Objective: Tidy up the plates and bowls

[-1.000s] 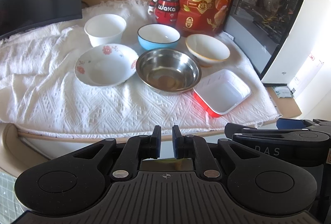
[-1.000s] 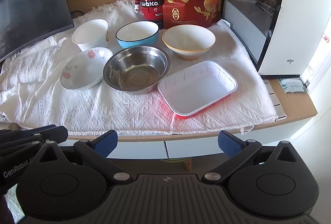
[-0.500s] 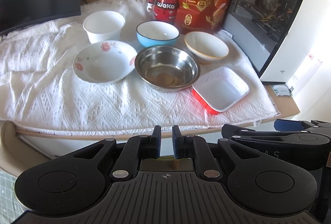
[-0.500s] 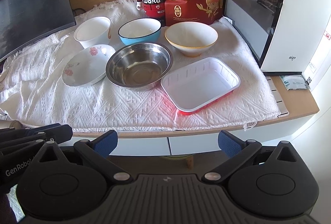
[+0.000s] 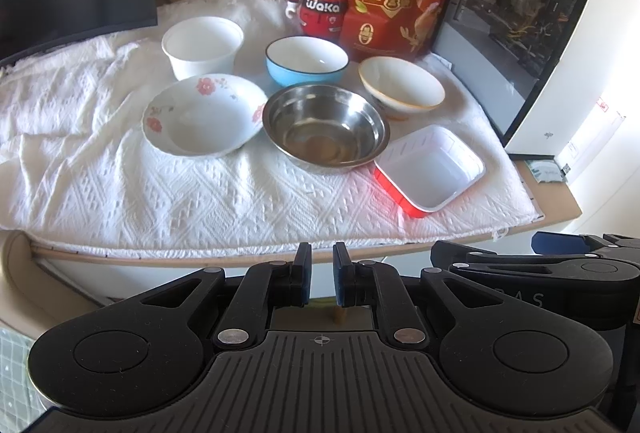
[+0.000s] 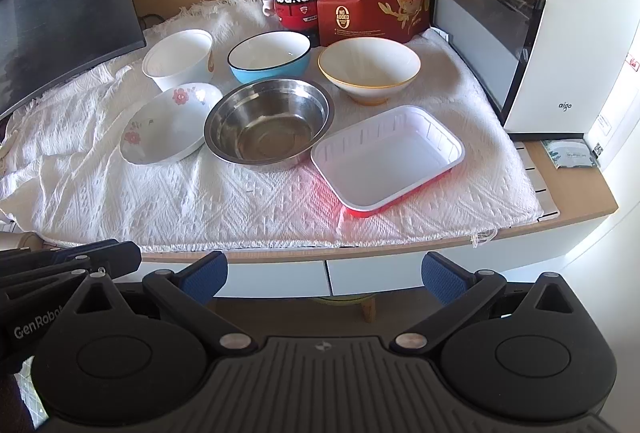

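Altogether five bowls [image 6: 268, 123] and one tray [image 6: 386, 159] are sitting on the tabletop's cloth [image 6: 240, 201]. Left hand-held gripper [image 5: 321, 275] is hanging clenched, empty; right hand-held gripper [image 6: 324, 273] is hanging released, empty.

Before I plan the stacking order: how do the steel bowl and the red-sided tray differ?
The steel bowl is round; the red-sided tray is rectangular with rounded corners. The bowl is bare shiny metal; the tray is white inside, with ribbed walls and a red outside. The bowl looks deeper, the tray shallower. Both sit upright and empty, side by side on the white cloth.
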### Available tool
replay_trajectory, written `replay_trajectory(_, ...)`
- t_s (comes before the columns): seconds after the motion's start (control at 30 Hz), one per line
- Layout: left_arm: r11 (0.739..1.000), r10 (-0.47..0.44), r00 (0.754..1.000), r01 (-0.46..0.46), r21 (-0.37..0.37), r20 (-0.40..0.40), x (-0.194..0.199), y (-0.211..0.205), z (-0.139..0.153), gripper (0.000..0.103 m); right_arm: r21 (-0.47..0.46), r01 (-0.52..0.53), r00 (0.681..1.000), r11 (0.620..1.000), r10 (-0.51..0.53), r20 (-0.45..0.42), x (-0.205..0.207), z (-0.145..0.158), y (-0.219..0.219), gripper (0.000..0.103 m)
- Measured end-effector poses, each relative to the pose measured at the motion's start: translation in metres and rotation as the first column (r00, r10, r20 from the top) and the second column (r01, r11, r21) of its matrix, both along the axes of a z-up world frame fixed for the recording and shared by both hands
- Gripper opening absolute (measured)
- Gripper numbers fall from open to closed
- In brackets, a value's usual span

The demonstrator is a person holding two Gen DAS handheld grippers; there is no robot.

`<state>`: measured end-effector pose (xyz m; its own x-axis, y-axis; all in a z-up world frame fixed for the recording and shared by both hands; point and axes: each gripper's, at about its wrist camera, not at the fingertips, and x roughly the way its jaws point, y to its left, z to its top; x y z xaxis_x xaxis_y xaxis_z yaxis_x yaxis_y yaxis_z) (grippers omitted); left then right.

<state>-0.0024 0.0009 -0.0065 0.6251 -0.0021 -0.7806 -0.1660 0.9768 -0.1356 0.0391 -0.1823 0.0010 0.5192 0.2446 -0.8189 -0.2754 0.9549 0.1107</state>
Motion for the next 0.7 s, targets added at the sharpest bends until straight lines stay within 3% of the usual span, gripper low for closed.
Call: replay_trajectory(0.7, 1.0, 0.015, 1.0, -0.015, -0.004, -0.001, 0.0007, 0.0044, 0.0004, 0.013, 0.002, -0.002, 1.0, 1.0, 0.002, 0.003, 0.0007, 0.0014, 0.0011, 0.103)
